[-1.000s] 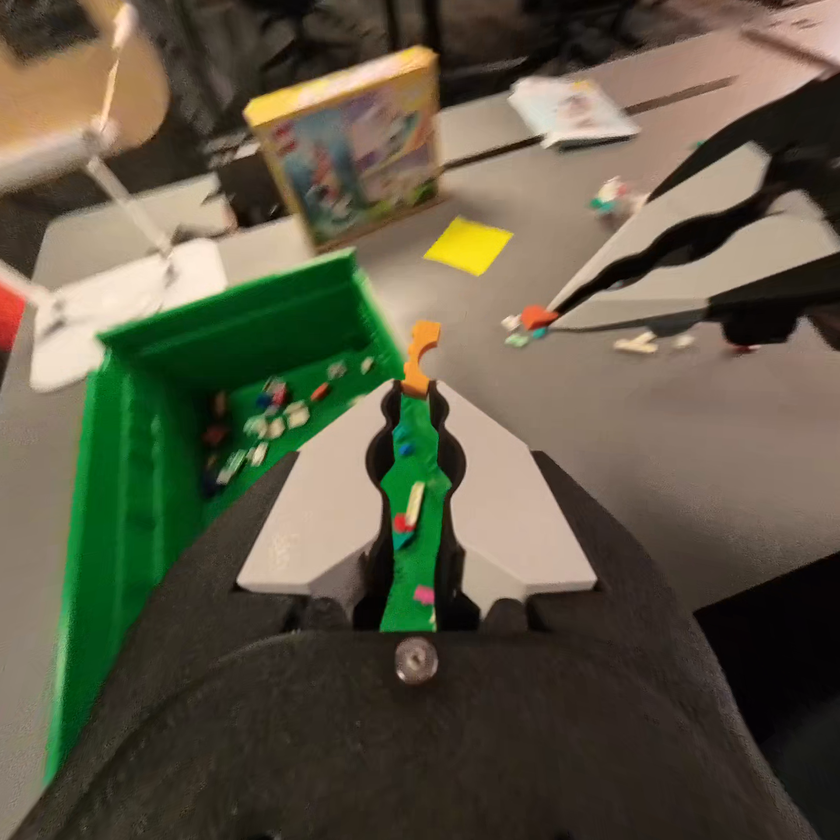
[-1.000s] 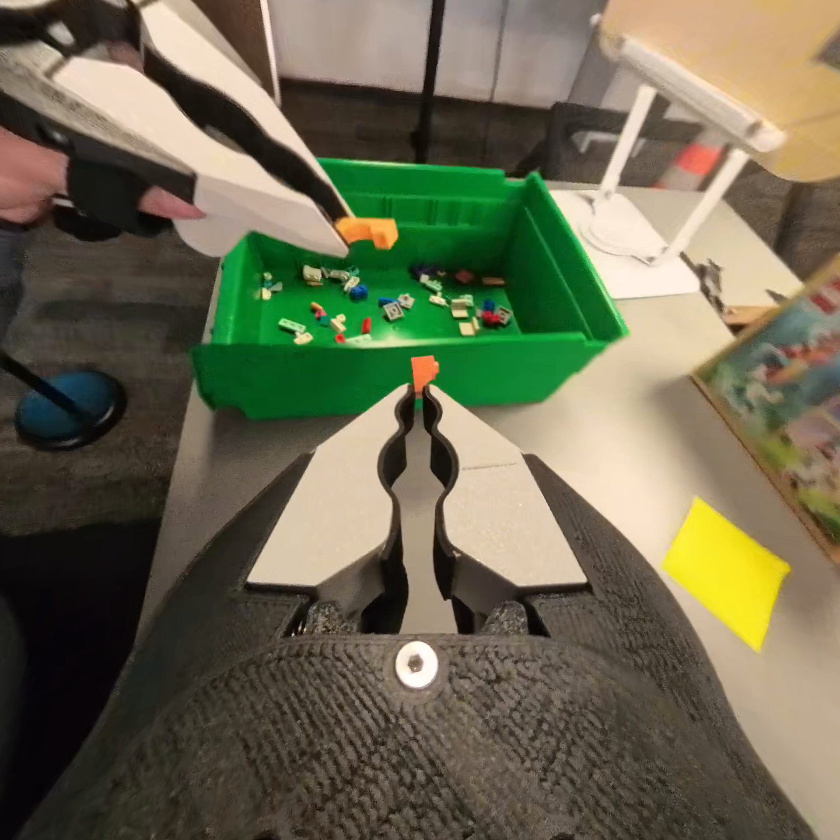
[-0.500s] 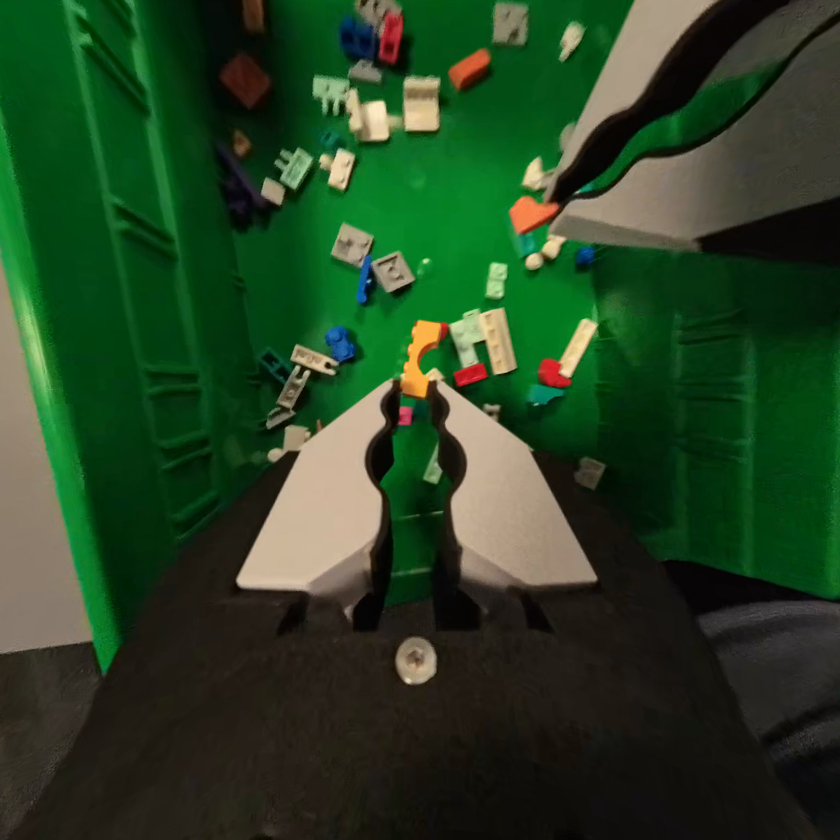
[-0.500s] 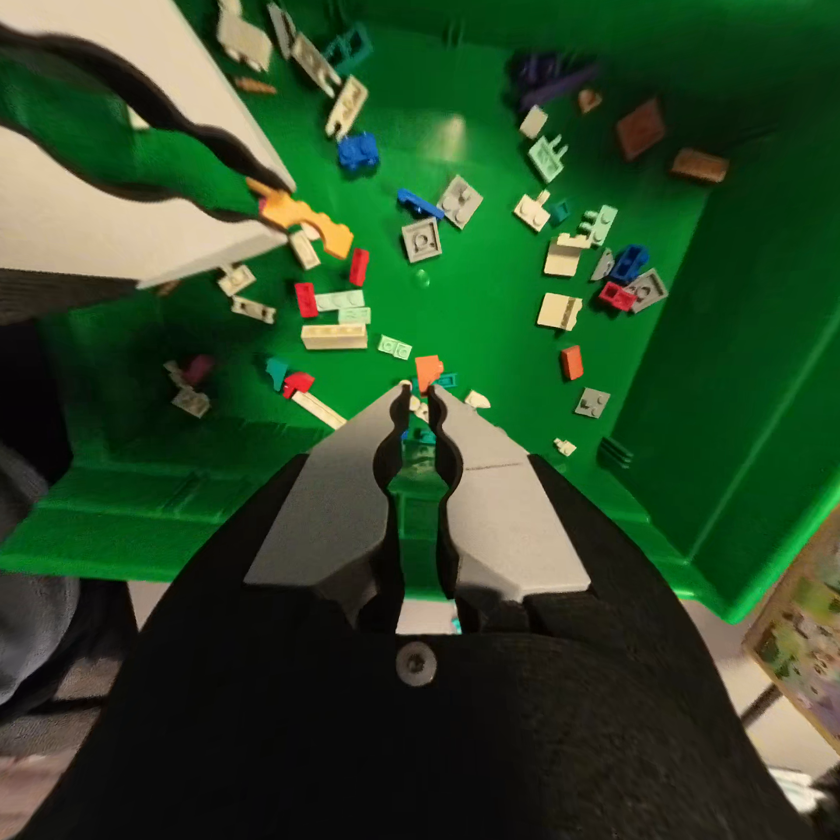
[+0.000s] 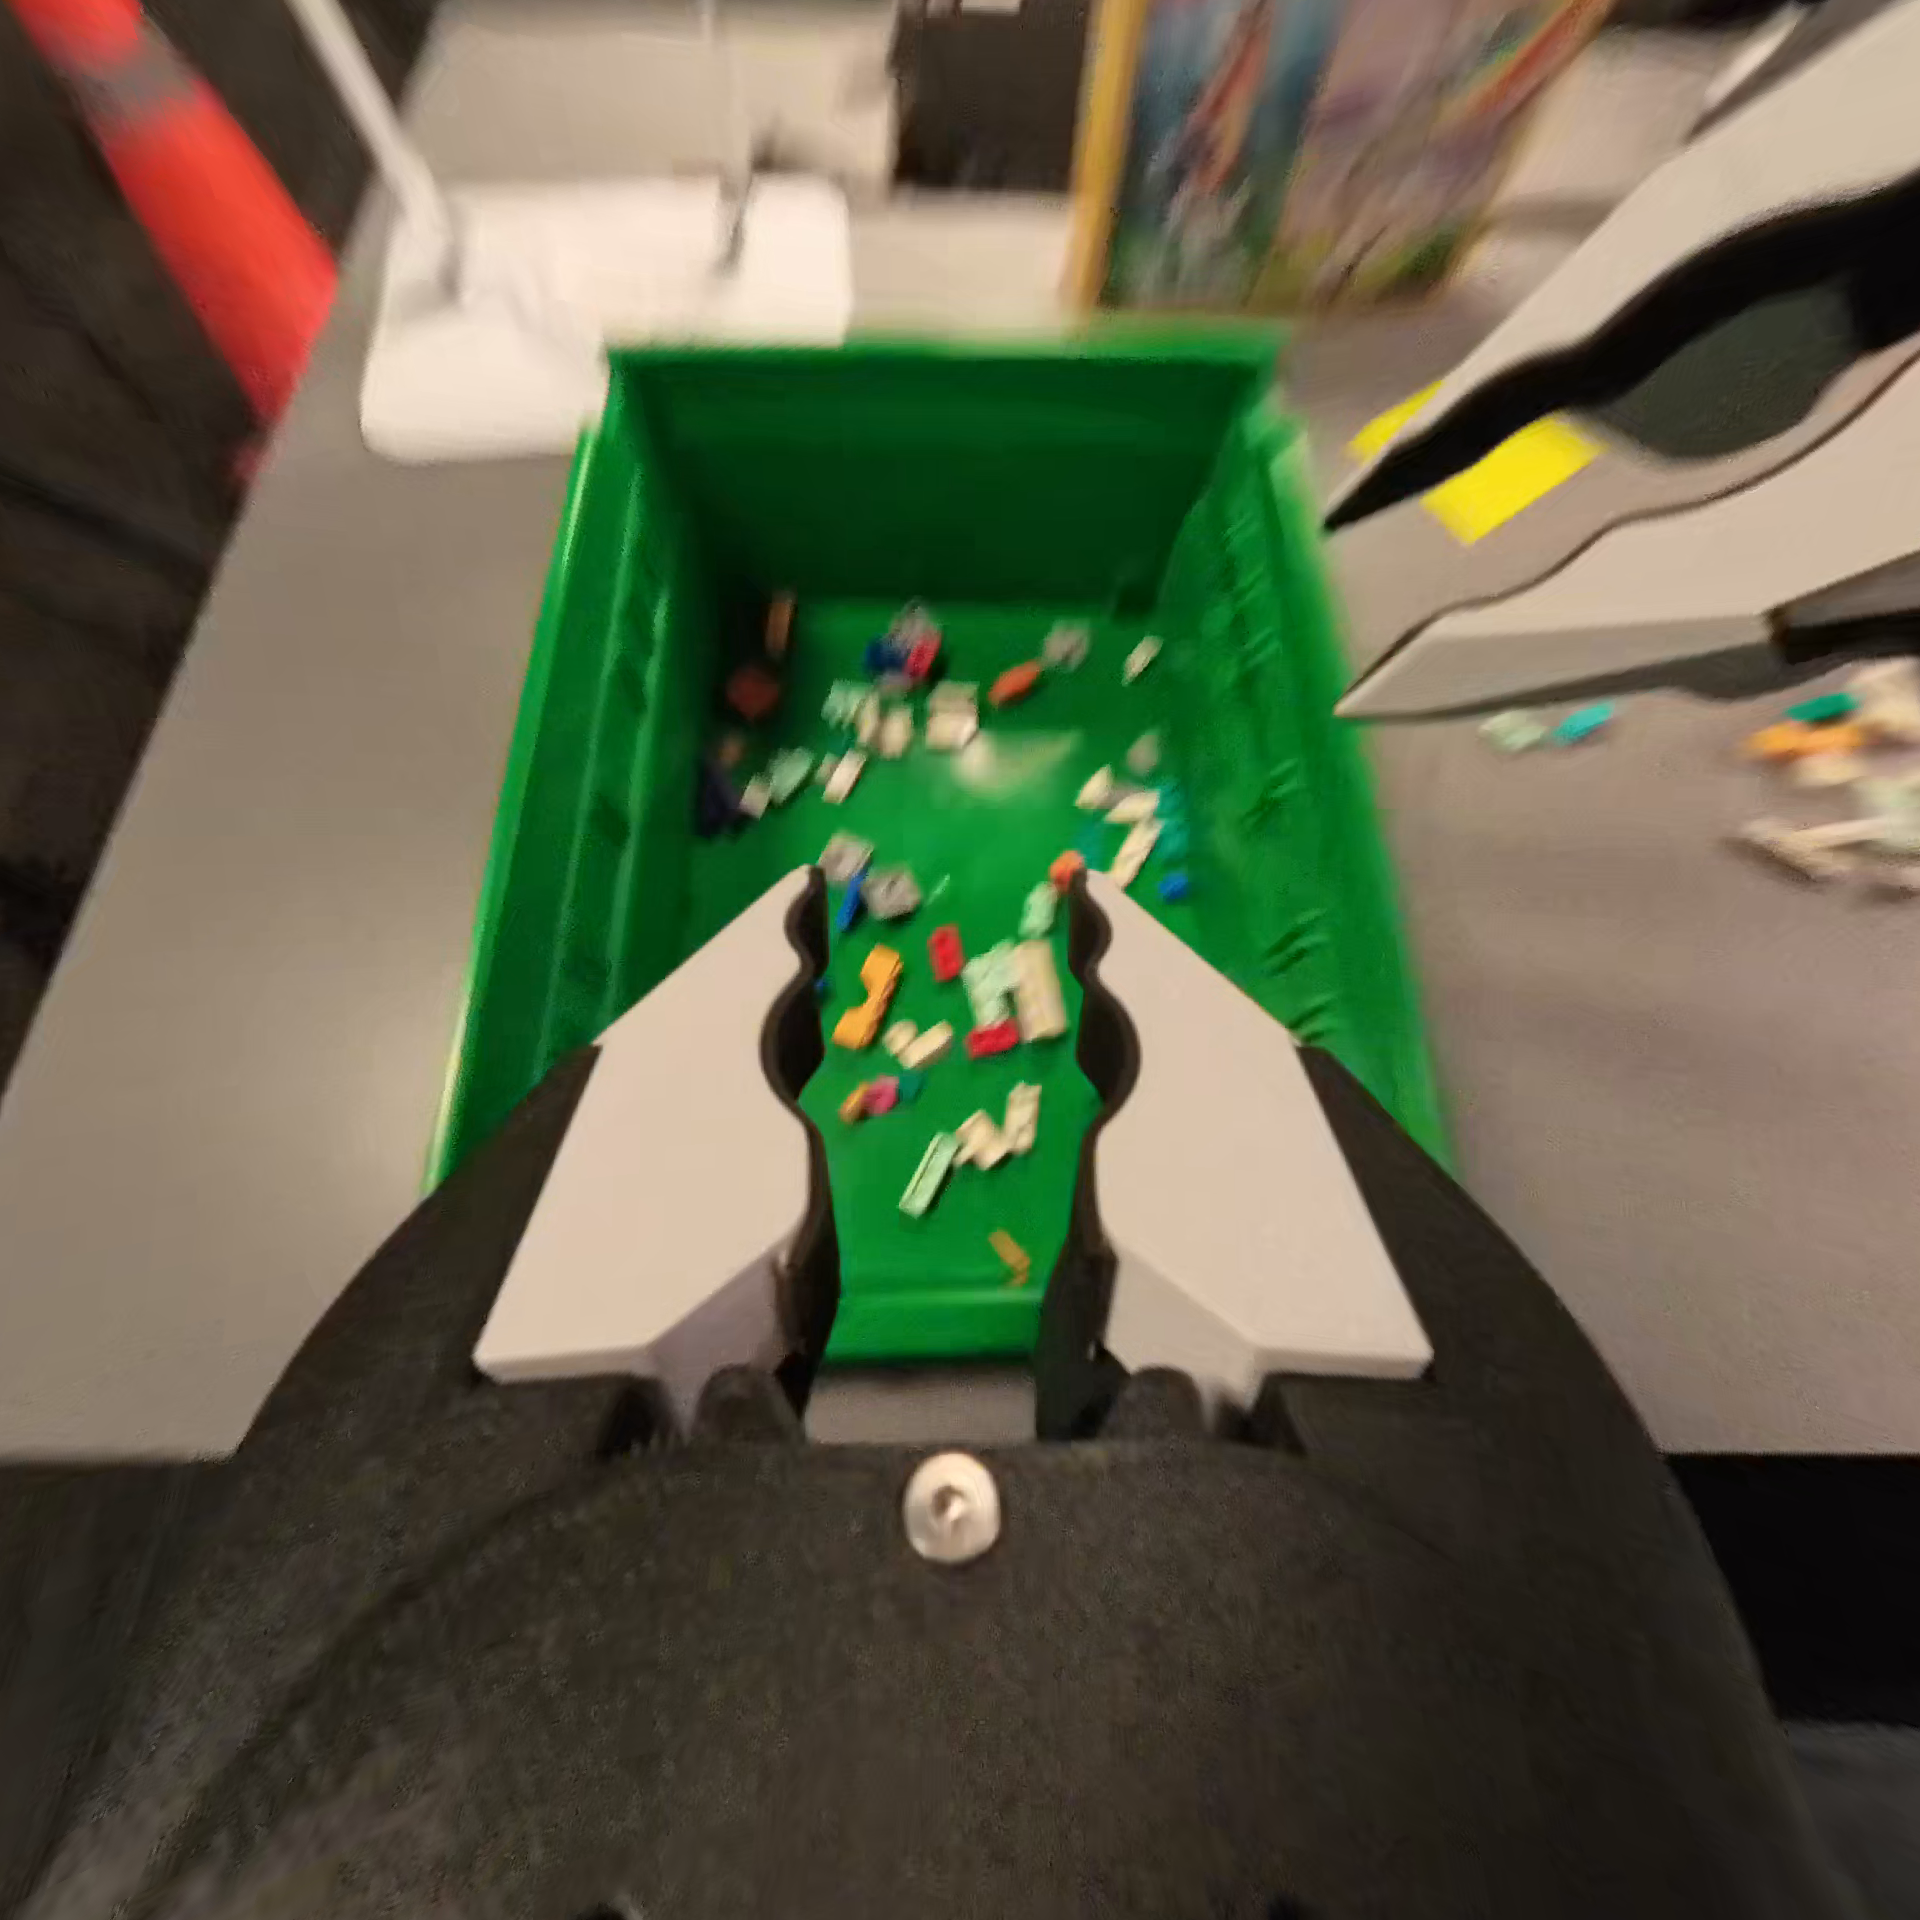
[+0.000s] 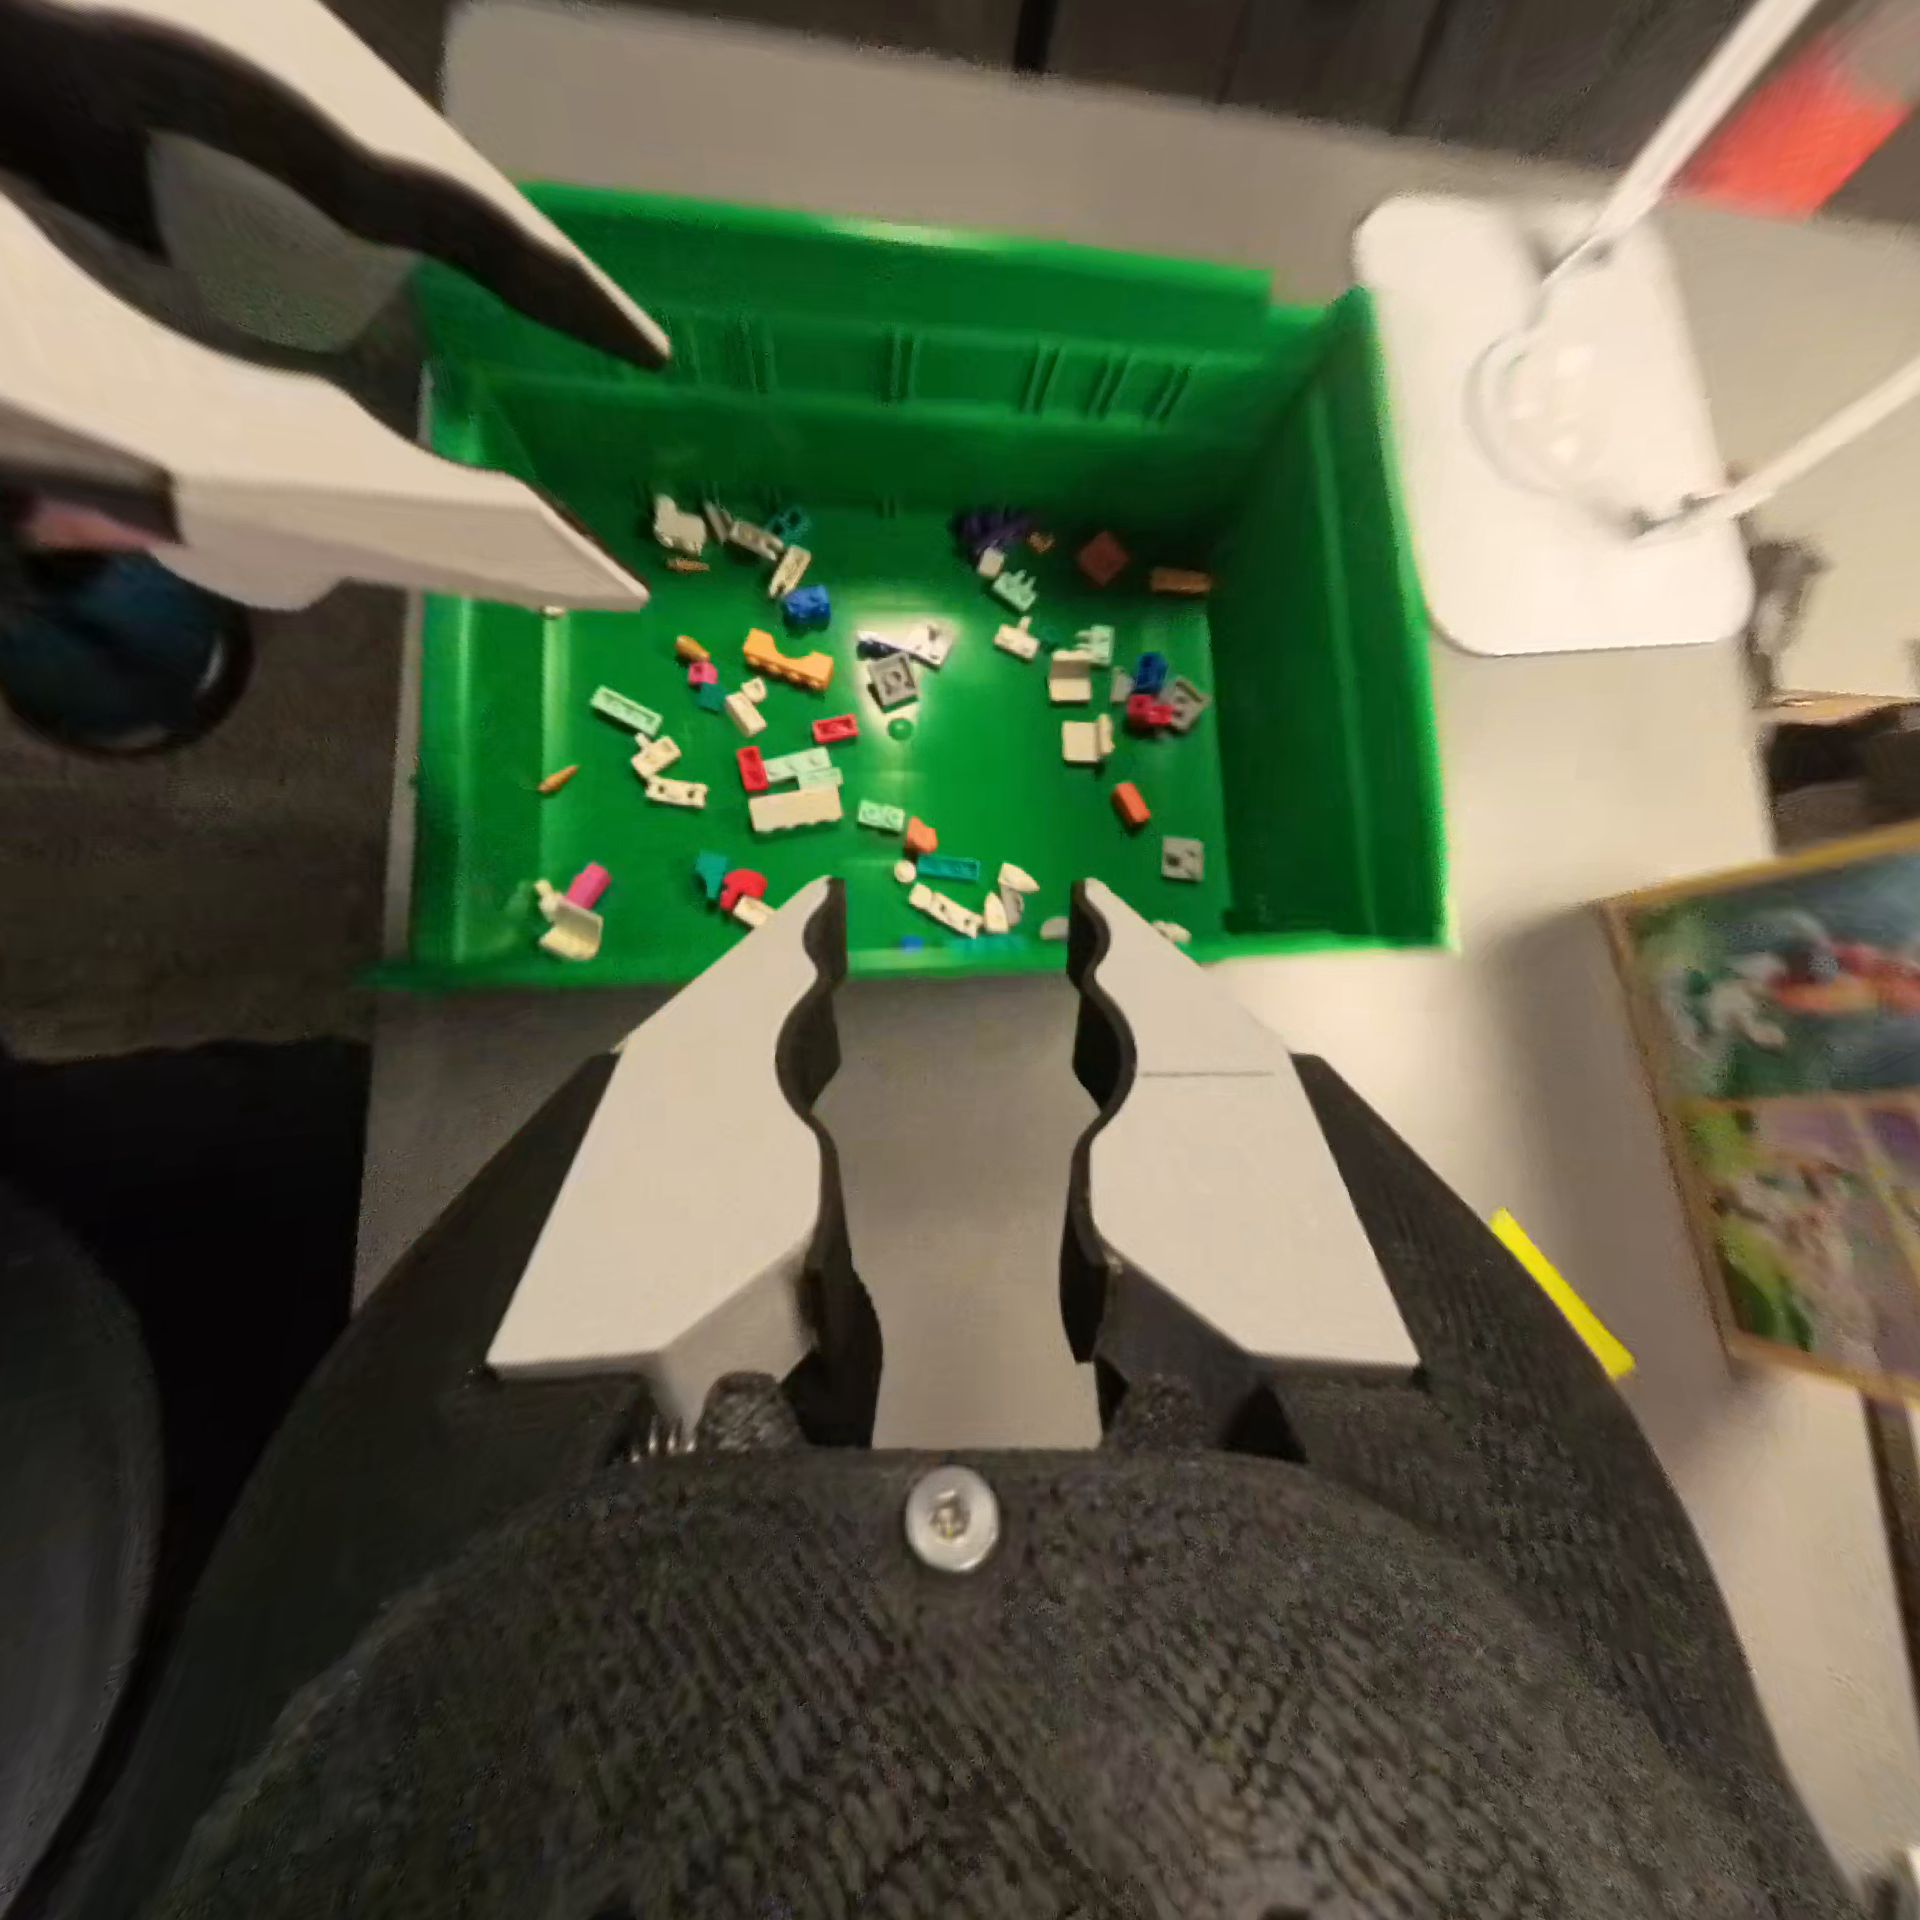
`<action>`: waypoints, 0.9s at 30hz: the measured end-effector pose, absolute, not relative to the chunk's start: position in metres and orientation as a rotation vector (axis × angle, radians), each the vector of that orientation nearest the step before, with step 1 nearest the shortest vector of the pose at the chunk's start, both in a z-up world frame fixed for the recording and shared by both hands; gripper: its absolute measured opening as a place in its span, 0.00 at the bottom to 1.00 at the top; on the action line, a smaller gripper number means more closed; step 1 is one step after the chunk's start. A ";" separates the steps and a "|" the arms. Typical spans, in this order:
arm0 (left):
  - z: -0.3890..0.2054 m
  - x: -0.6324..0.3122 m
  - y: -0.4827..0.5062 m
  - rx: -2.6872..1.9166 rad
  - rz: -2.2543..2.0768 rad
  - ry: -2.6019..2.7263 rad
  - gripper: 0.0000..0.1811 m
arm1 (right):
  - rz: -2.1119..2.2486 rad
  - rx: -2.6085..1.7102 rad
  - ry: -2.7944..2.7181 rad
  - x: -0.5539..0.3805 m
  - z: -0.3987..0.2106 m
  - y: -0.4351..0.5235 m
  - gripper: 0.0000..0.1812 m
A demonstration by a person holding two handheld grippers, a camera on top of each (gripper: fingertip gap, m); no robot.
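A green plastic bin point(image 5: 540, 935) point(image 6: 1340, 644) stands on the grey table and holds several small loose toy bricks. My left gripper point(image 5: 943, 883) is open and empty, raised above the bin's near end. An orange arch brick point(image 5: 871, 995) point(image 6: 788, 659) lies on the bin floor. My right gripper point(image 6: 954, 891) is open and empty, above the bin's near rim. A small orange brick point(image 6: 918, 834) lies on the floor just beyond its tips. Each gripper also shows open in the other's view, the right point(image 5: 1340, 613) and the left point(image 6: 634, 478).
A white lamp base point(image 5: 613, 281) point(image 6: 1558, 436) stands beyond the bin. A colourful toy box point(image 5: 1299, 145) point(image 6: 1787, 1101) and a yellow note point(image 5: 1507, 478) point(image 6: 1558, 1294) lie to the right. Several loose bricks point(image 5: 1829, 790) lie on the table right of the bin.
Both grippers opened and let go of their orange bricks, which now lie in the bin. Both have pulled back and up out of the bin.
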State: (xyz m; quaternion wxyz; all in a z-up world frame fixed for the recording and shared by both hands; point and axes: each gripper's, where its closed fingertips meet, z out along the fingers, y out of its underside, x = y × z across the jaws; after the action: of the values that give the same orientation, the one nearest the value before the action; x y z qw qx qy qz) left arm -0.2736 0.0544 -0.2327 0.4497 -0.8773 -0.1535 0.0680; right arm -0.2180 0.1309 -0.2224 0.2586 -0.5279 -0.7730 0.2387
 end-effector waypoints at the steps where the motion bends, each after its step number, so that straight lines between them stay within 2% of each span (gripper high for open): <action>1: -0.211 -0.255 0.060 -2.087 0.148 -0.302 0.26 | 0.688 -1.400 -2.025 -0.196 -0.211 0.138 0.23; 4: -0.167 -0.162 0.084 -1.919 -0.068 0.020 0.27 | 0.661 -1.377 -1.833 -0.119 -0.204 0.175 0.24; 7: -0.161 -0.072 0.108 -1.836 -0.215 0.320 0.24 | 0.592 -1.470 -1.688 -0.038 -0.230 0.216 0.23; 12: -0.238 0.000 0.170 -1.957 -0.357 0.557 0.23 | 0.620 -1.815 -1.514 0.064 -0.310 0.244 0.26; 15: -0.291 0.018 0.209 -2.048 -0.454 0.584 0.21 | 0.596 -1.849 -1.460 0.085 -0.339 0.247 0.25; 19: -0.342 0.027 0.233 -2.147 -0.438 0.758 0.18 | 0.629 -1.827 -1.427 0.084 -0.348 0.262 0.21; 27: -0.368 0.023 0.245 -2.240 -0.447 0.924 0.11 | 0.703 -1.855 -1.568 0.064 -0.365 0.285 0.12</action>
State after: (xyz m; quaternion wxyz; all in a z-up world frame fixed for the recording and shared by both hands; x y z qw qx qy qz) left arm 0.0229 0.2452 -0.3681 0.3324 -0.8574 0.3538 -0.1710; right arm 0.0637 0.2853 -0.3655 0.3017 -0.6994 -0.5912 0.2649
